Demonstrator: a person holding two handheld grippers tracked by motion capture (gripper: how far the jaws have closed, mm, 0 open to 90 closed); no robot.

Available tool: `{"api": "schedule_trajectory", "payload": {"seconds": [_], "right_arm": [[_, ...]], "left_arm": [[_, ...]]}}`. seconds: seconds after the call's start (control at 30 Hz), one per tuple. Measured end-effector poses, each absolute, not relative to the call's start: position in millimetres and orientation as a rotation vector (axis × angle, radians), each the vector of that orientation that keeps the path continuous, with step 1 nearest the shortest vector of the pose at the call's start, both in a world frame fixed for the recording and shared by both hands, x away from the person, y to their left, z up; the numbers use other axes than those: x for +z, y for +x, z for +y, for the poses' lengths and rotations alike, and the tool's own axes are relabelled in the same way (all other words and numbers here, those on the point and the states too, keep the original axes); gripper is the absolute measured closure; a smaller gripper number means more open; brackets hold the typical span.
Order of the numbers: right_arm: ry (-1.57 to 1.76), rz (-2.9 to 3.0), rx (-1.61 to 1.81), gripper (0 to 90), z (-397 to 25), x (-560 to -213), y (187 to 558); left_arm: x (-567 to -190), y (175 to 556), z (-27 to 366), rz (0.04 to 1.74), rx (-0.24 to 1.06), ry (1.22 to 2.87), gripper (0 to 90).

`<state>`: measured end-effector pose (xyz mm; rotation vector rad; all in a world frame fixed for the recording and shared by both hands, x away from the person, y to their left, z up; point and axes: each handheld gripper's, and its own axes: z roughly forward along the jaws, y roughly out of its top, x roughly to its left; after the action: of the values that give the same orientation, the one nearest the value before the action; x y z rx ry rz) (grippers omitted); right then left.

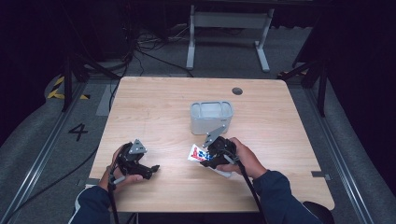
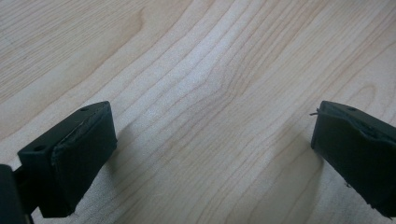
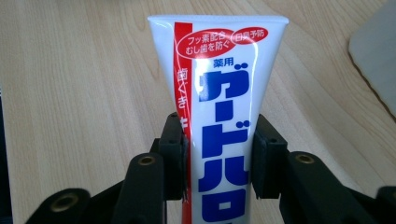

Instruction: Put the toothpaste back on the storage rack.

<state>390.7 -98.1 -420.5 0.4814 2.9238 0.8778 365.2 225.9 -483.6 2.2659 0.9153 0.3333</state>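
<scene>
Black jaws of the right gripper (image 3: 218, 154) rise closest to the lens, pressed against both sides of a toothpaste tube (image 3: 219, 116) with red and blue lettering. Beyond them spreads the wooden surface (image 1: 163, 112), the largest thing in the scene, bare but for a few things. At its middle, a little to the far side, stands a grey bin (image 1: 211, 116), open at the top and, as far as the high view lets me see, with nothing in it. Just near of the bin is the tube (image 1: 198, 153), held at the right gripper (image 1: 211, 157), its flat crimped end pointing left and its cap end hidden under the hand. Well apart on the near left, the left gripper (image 1: 148, 169) rests low over bare wood, its jaws spread wide with nothing between them, as its own view confirms (image 2: 212, 149).

Judging by this layout, the pick is done: the tube is gripped firmly. What seems left is carrying it the short way to the bin and dropping it in. The left gripper appears to have no part in this yet.
</scene>
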Motion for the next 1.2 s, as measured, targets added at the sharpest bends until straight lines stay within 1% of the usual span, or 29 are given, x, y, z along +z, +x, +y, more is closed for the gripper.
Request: {"api": "schedule_trajectory", "payload": {"seconds": [1.2], "right_arm": [[0.504,2.698,1.187,64.6,-129,-385,390]], "left_arm": [[-484,365,226,0.917,0.333,2.264,0.5]]}}
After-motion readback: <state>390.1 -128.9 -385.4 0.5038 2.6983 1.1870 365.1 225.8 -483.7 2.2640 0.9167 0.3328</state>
